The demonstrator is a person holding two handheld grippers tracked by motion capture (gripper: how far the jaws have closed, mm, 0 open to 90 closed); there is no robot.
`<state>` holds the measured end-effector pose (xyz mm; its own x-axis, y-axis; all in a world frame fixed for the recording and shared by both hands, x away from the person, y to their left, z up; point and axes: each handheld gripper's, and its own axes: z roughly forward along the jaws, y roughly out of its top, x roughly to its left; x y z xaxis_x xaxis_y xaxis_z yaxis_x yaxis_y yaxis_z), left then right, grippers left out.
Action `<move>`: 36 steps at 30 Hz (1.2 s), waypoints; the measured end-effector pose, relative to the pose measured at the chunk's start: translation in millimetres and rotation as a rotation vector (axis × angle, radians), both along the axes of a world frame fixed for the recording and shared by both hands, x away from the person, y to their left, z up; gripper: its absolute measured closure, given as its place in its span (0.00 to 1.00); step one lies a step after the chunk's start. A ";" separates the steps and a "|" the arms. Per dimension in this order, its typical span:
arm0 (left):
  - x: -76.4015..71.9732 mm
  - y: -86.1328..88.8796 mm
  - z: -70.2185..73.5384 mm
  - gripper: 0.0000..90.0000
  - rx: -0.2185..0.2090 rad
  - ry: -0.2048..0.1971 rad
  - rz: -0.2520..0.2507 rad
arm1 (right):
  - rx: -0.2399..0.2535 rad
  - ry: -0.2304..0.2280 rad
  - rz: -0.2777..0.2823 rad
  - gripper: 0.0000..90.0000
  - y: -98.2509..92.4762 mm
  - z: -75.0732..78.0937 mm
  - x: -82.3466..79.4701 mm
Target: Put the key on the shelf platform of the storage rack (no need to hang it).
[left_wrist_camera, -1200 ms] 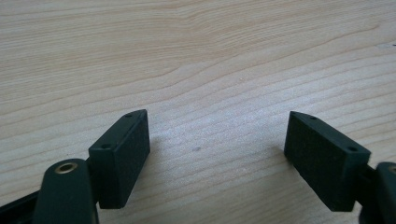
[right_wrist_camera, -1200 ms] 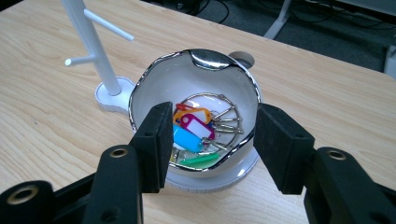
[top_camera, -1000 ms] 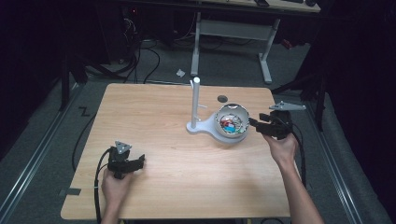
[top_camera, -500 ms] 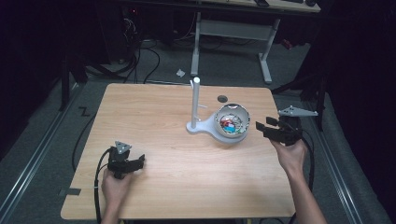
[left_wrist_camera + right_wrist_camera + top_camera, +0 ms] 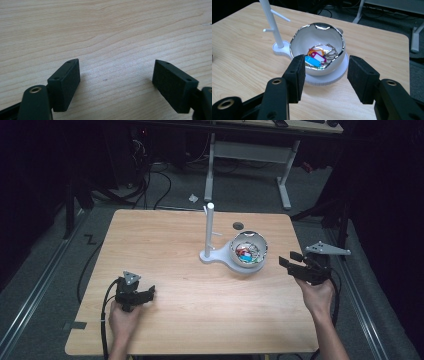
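Both grippers stand with their jaws apart and nothing between them. Right gripper (image 5: 295,265) hovers at the right of the high view, just beside the white bowl (image 5: 248,251), its 2 black pads pointing toward it. In the right gripper view the right gripper (image 5: 325,75) frames the bowl (image 5: 317,37) at centre, with coloured key tags (image 5: 315,58) inside; a white peg stand (image 5: 270,20) rises at upper left. Left gripper (image 5: 136,296) rests at lower left on the wooden table (image 5: 165,245).

White stand (image 5: 210,227) blocks bowl's (image 5: 248,251) left side.
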<state>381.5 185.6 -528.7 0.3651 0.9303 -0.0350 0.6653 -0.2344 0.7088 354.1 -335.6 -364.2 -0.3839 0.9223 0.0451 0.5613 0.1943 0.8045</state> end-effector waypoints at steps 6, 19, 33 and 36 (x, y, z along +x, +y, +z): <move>0.0 -0.1 0.0 0.25 0.002 -0.001 0.001 | 0.017 -0.006 -0.018 0.54 -8.0 -4.3 -12.7; 0.0 -0.1 0.0 0.25 0.002 -0.001 0.001 | 0.045 -0.016 -0.026 0.54 -11.6 -12.9 -28.5; 0.0 -0.3 -0.2 0.25 0.003 -0.003 0.001 | 0.066 0.001 -0.009 0.54 -6.7 -30.0 -34.9; 0.0 -0.4 -0.2 0.25 0.003 -0.003 0.001 | 0.067 0.012 -0.007 0.54 -6.0 -35.0 -35.4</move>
<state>381.5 185.2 -528.9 0.3644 0.9307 -0.0311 0.6636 -0.2361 0.7098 318.7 -341.6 -399.2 -0.3762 0.9198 0.1116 0.5721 0.1359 0.8089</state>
